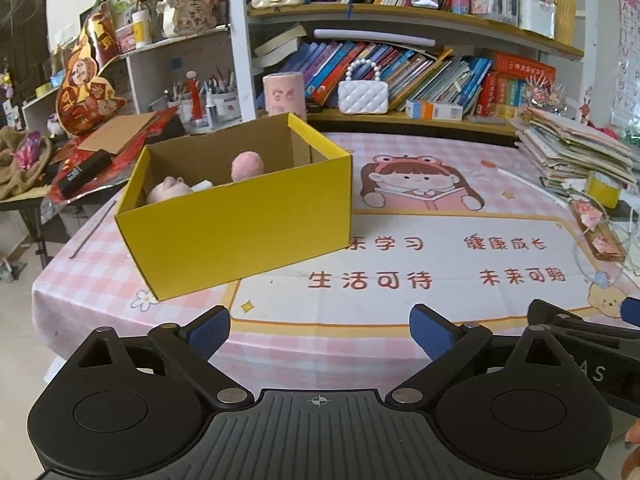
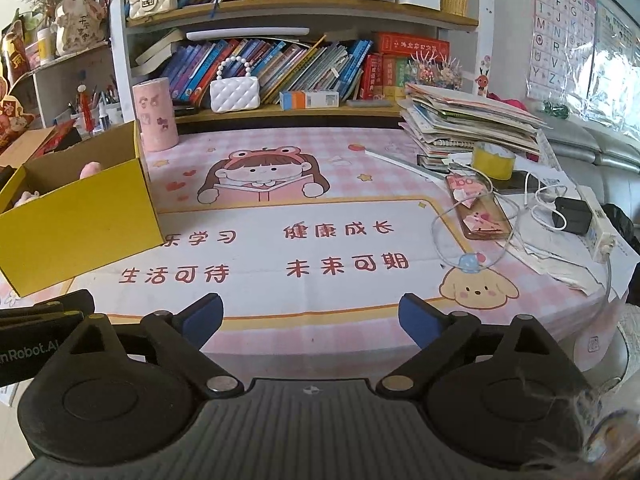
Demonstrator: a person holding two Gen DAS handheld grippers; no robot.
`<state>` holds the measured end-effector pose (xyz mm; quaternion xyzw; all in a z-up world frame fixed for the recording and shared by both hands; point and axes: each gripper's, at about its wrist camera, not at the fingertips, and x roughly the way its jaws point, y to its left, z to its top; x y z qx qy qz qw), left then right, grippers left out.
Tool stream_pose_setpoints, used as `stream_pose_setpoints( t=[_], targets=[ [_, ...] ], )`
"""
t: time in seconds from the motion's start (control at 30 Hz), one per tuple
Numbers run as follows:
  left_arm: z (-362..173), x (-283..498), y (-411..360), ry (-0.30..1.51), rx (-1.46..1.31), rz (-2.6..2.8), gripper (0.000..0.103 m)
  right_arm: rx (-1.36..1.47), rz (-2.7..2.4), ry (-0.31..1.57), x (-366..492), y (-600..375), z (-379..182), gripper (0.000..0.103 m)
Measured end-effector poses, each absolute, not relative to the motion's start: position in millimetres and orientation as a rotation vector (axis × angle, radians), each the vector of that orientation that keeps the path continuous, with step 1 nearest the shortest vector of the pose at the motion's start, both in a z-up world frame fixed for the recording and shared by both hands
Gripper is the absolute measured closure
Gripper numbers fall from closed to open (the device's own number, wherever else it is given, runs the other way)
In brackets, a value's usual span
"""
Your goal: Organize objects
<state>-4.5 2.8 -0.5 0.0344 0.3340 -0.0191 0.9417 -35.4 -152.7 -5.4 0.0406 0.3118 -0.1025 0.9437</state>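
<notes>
The left gripper (image 1: 320,330) with its blue pads stands wide open and holds nothing – under it lies only the pink checked tablecloth with cartoon print (image 1: 400,304). Just to its right the right gripper (image 2: 312,320) is also spread wide and empty. Ahead and to the left of both stands the open yellow cardboard box (image 1: 240,228), well apart from the fingertips. Inside it lie soft pink plush toys (image 1: 247,165) – their exact shape I cannot tell. Beyond the box stands a pink cylindrical container (image 1: 285,94), then the bookshelf (image 1: 400,12).
</notes>
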Motion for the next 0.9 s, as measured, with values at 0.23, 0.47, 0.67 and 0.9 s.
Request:
stream_pose_setpoints(
  t=[0.23,0.47,0.67,0.9],
  targets=[
    [-2.0,-6.6,3.1,0.691,0.092,-0.007,0.002,0.067,-0.222,0.653,-37.2,-149.4,-8.1,0.007],
    [-3.2,-7.3,4.8,0.697,0.095,0.003,0.001,0.061,-0.231,0.661,-37.7,-147.2,-9.2,0.005],
    [-3.6,-7.7,6.3,0.701,0.094,0.009,0.001,0.058,-0.233,0.664,-37.1,-146.4,-9.6,0.005],
    [-4.2,-6.9,8.4,0.708,0.089,0.013,0.001,0.052,-0.235,0.667,-36.7,-144.2,-10.9,0.005]
  ],
)
